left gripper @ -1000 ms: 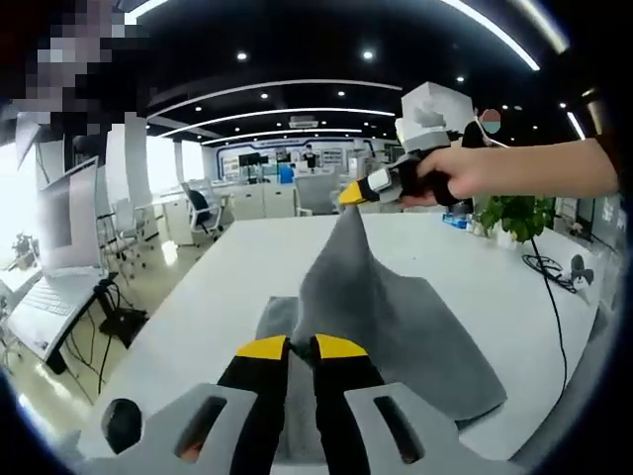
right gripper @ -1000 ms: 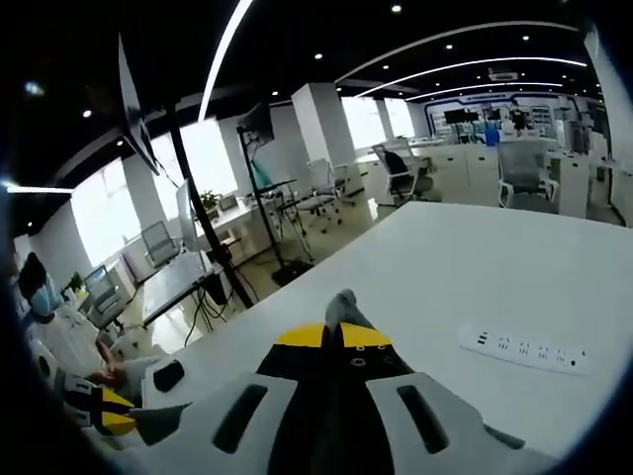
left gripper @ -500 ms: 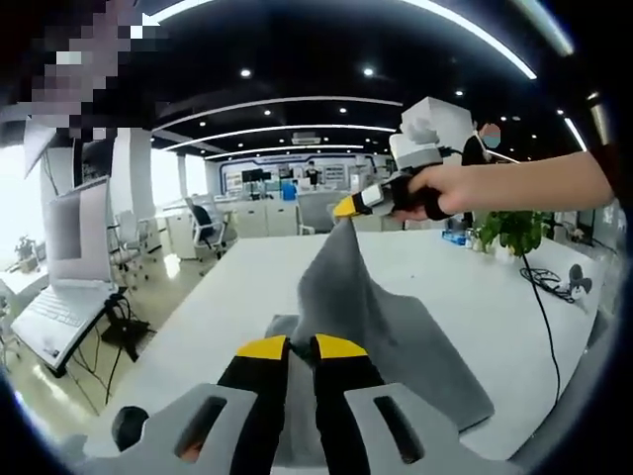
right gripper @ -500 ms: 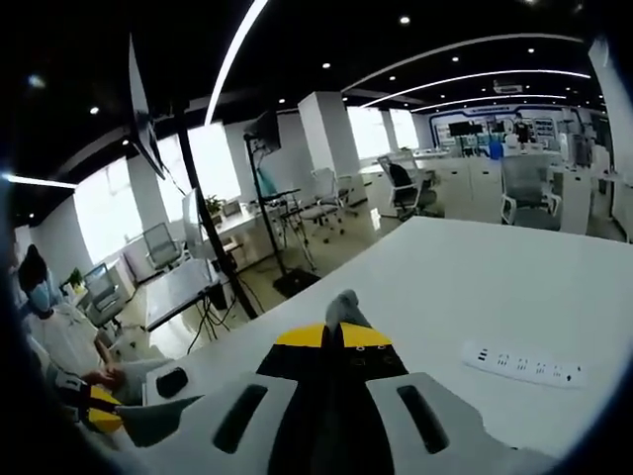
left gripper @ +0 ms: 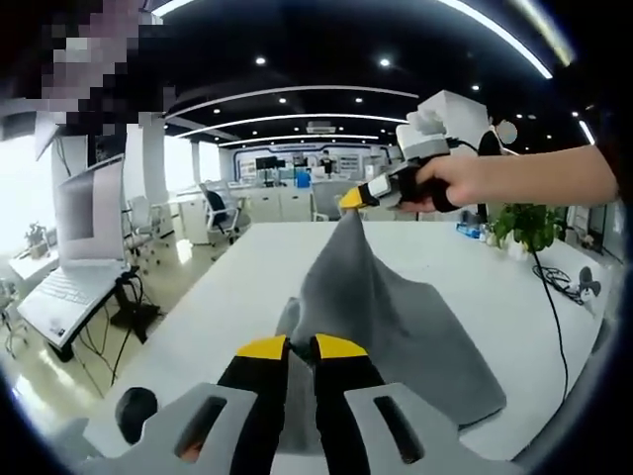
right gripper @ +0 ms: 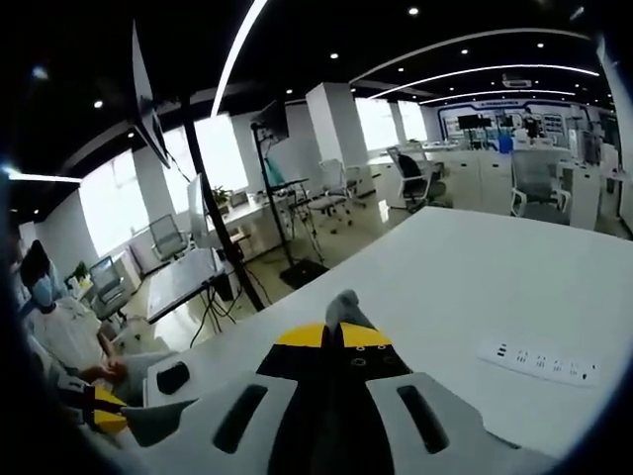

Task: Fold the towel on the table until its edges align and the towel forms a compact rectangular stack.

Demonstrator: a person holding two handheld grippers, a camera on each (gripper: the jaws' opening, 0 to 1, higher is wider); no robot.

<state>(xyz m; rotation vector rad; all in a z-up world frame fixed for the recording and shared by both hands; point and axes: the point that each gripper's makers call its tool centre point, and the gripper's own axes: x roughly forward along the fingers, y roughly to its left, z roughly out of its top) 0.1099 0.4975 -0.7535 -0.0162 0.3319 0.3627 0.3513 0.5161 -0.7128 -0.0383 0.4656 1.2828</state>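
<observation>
Towel (left gripper: 396, 317) up off the white table (left gripper: 247, 267), 2 corners pinched and the rest draped down onto the tabletop in a grey tent. Left gripper (left gripper: 290, 348) has its yellow-tipped jaws clamped on the near edge of the cloth; in the left gripper view the right gripper (left gripper: 354, 196) hangs higher and farther out, clenched on the peak, a hand (left gripper: 465, 178) behind it. In the right gripper view a small tuft of grey pokes out past the closed tips, with a power strip (right gripper: 539, 361) lying on the table beyond.

To do this fold well, both corners likely need to travel together at matched height, keeping the lifted edge taut, then lay down squarely over the far edge so the 2 layers line up.

Against 1 second ago, the grip on both corners is unchanged; the views have tilted a little, and the towel's near fold looks slightly more gathered by the left jaws.
</observation>
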